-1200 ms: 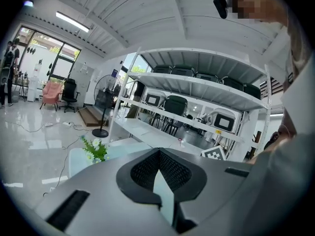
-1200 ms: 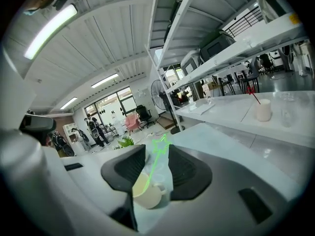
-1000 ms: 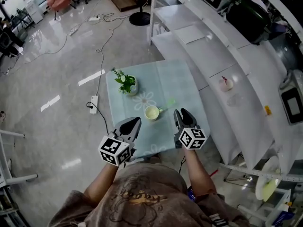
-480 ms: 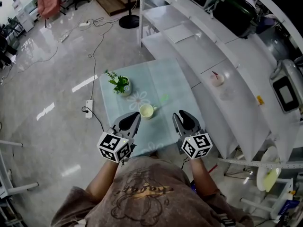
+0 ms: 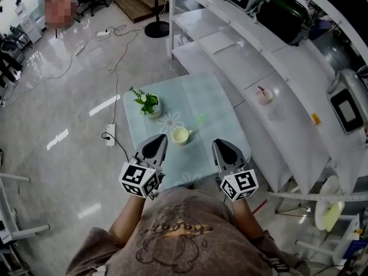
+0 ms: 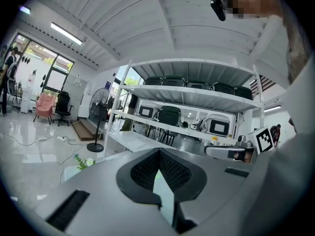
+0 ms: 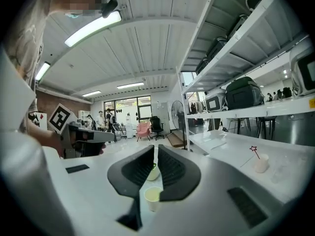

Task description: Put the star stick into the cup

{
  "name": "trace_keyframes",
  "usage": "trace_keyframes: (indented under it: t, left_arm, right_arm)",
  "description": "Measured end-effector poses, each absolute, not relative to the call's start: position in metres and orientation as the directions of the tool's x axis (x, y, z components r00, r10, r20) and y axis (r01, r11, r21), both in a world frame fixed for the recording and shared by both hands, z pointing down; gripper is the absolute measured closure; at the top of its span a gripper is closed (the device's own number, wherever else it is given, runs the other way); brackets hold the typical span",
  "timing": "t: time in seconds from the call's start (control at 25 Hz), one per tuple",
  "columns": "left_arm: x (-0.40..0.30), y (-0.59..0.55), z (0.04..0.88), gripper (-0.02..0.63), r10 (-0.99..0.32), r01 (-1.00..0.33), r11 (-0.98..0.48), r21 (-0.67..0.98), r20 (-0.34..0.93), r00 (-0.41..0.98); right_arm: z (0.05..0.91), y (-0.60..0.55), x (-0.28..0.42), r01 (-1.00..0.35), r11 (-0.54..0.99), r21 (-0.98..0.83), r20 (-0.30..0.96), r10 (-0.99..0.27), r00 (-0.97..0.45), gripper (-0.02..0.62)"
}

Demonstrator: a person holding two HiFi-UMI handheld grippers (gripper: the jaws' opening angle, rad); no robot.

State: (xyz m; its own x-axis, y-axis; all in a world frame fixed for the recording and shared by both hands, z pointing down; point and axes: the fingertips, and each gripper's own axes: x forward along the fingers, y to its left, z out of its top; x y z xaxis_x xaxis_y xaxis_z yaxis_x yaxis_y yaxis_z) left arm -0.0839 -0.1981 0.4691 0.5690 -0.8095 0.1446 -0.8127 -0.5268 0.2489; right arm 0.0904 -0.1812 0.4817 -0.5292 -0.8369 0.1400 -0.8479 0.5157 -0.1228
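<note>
Pale worktop (image 5: 213, 105): cup (image 5: 180, 134), star stick (image 5: 200, 120) lying near. Left tongs (image 5: 156, 144) pressed together; right tongs (image 5: 225, 148) just closing, narrow gap, empty.

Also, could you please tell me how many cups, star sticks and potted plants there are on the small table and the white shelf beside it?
Cups: 2, the table cup and the shelf cup
Star sticks: 2, the green star stick flat on the table, the red star stick in the shelf cup
Potted plant: 1
Total: 5
</note>
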Motion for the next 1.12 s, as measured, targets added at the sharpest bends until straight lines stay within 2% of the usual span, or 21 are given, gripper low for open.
trace_keyframes:
  t: [0.12, 1.12]
  left_arm:
    - [-0.086, -0.197, 0.472, 0.584, -0.814, -0.817, -0.52, 0.251, 0.145, 0.562]
    - [-0.1, -0.199, 0.487, 0.584, -0.831, -0.836, -0.483, 0.26, 0.166, 0.531]
  right_arm:
    - [0.484, -0.181, 0.091, -0.854, 0.506, -0.117, 0.136, -0.844, -0.519, 0.594]
    - [0.508, -0.185, 0.097, -0.882, 0.445, -0.157, 0.163, -0.869, -0.468, 0.595]
